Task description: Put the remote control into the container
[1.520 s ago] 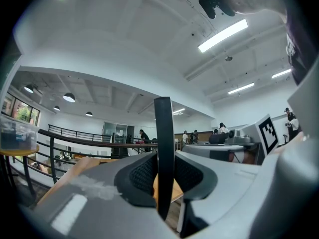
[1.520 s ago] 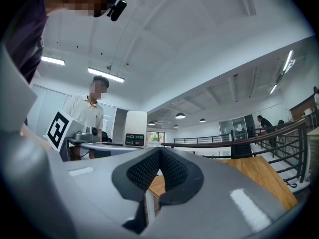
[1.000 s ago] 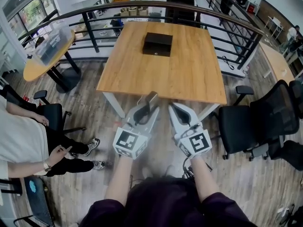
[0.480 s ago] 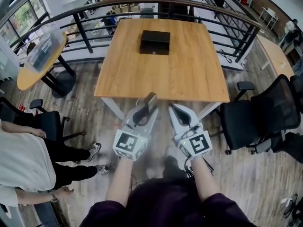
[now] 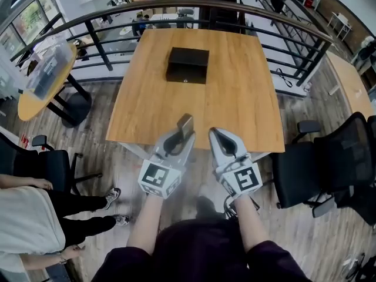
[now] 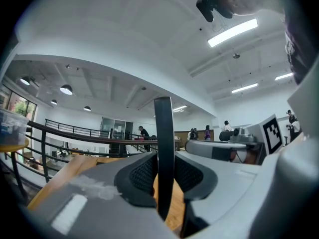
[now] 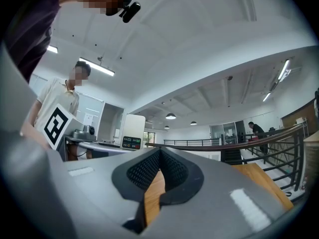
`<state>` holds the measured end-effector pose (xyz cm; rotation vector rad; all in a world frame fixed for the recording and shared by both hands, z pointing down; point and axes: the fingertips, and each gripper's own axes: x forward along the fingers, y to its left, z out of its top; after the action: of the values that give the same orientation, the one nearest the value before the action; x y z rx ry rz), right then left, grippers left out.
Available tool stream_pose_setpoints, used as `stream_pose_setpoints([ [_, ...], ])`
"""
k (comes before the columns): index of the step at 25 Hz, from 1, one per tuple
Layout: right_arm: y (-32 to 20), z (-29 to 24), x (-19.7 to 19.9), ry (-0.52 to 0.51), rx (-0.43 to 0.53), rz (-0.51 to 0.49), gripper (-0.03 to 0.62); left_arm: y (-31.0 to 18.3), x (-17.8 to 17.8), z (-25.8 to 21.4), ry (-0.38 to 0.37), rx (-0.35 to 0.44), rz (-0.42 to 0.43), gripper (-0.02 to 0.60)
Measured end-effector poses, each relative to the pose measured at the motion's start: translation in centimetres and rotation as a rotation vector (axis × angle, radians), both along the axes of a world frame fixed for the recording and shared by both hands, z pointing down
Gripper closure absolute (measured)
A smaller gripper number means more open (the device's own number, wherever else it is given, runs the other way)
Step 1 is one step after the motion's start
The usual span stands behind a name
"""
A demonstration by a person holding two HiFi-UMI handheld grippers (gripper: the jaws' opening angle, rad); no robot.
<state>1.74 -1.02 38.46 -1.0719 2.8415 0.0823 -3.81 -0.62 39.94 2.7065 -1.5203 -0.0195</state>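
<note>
A black box-shaped container (image 5: pixel 188 65) sits on the far half of the wooden table (image 5: pixel 235 104). My left gripper (image 5: pixel 179 135) is shut on the slim dark remote control (image 5: pixel 185 124), which sticks up past the fingertips over the table's near edge. In the left gripper view the remote control (image 6: pixel 164 158) stands edge-on as a dark vertical bar clamped between the pads of the left gripper (image 6: pixel 164 176). My right gripper (image 5: pixel 218 135) hovers beside it, shut and empty. The right gripper view shows the right gripper (image 7: pixel 160 156) with its pads meeting at the tip.
A dark metal railing (image 5: pixel 88 16) curves behind the table. A round table (image 5: pixel 41 93) with a clear plastic bin stands at the left. Black office chairs (image 5: pixel 329 169) stand at the right, and another chair (image 5: pixel 47 163) at the left beside a seated person (image 5: pixel 35 216).
The table has come nearer, and both grippers now reach over its near edge. The grippers keep the same pose, the remote still clamped in the left one.
</note>
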Motion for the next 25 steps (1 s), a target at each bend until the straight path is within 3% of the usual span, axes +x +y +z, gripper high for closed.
stream_pose_setpoints([
  [13,-12.6,0.2,0.6,-0.011,-0.039,-0.045,0.589,-12.8,1.2,-0.7,-0.008,-0.019,-0.032,0.491],
  [25,-22.3,2.0,-4.1,0.022,-0.064,0.013,0.588,-22.7,-3.5,0.8,-0.052,-0.016,0.012,0.491],
])
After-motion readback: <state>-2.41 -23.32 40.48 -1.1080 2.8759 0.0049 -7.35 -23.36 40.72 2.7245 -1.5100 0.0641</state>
